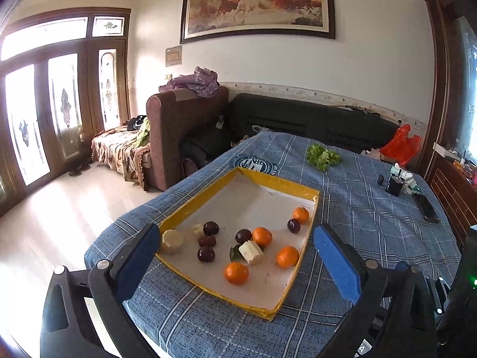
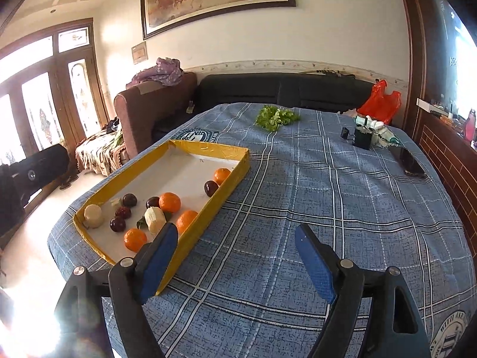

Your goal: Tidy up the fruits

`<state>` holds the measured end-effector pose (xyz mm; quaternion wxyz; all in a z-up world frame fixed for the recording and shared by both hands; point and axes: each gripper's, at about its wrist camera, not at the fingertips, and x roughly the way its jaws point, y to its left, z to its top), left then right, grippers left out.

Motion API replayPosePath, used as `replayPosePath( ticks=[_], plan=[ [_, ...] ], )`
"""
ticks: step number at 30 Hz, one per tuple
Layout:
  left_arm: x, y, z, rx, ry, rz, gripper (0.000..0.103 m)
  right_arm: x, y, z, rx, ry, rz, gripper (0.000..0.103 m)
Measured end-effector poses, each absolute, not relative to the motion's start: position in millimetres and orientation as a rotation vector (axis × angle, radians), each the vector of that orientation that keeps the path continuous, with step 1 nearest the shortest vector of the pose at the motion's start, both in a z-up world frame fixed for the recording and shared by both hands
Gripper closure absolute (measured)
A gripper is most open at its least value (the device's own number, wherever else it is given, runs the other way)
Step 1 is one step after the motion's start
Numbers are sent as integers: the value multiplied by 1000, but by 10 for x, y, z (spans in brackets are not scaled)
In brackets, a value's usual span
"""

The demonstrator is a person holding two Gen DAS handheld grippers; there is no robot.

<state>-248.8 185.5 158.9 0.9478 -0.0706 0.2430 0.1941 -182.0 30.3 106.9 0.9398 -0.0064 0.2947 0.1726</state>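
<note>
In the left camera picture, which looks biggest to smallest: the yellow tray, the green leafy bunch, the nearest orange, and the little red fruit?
1. Yellow tray, biggest by far.
2. Green leafy bunch.
3. Nearest orange. It sits closer to the camera than the bunch, so their order is unsure.
4. Little red fruit, smallest.

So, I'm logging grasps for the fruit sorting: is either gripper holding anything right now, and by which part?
Nothing is held. The left gripper and right gripper both stand open and empty; the fruit lies in the tray.
</note>
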Motion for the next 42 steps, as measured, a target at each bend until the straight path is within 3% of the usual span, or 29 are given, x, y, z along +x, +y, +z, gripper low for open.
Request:
replayPosePath(
  ticks=[42],
  plan=[
    [-1814,2089,1030,-188,664,414,0,-1325,505,541,-6,773,372,17]
  ],
)
